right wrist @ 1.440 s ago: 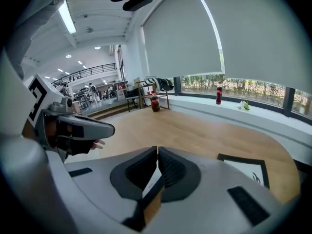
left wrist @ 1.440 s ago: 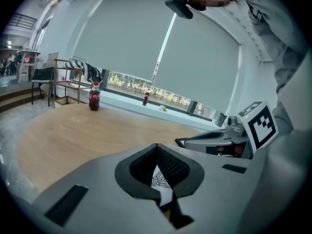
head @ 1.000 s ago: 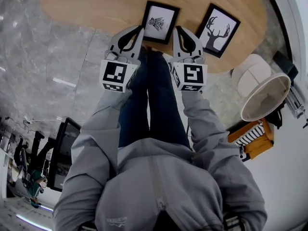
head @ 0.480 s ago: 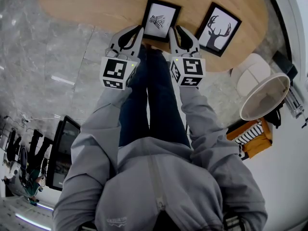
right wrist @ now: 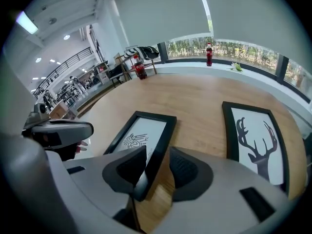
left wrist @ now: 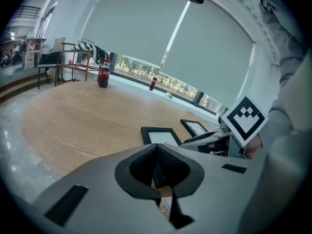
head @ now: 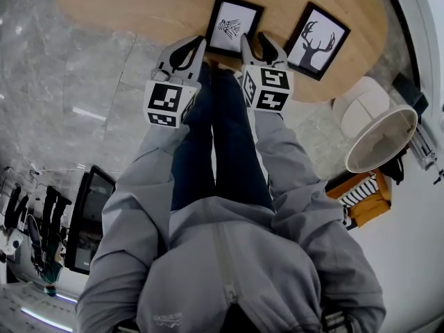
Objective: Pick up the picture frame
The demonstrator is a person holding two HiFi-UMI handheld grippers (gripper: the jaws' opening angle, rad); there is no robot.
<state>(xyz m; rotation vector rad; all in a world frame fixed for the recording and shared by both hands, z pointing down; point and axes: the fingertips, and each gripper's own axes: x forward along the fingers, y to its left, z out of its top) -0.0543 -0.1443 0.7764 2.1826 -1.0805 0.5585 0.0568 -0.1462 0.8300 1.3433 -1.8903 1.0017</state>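
My left gripper (left wrist: pixel 157 150) has its fingers shut together with nothing in them. The picture frame (head: pixel 234 26) lies flat on the table (head: pixel 125 5), just right of those fingers. My right gripper (right wrist: pixel 157 165) has just been opening. Its fingers stand apart over the frame's near right edge, not squeezing it. A deer picture (head: pixel 316 41) lies further right of those fingers.

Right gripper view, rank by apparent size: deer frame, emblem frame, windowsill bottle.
Deer frame and emblem frame: look alike, not ranked; the emblem frame is partly hidden.
Windowsill bottle: smallest, though it stands far off.
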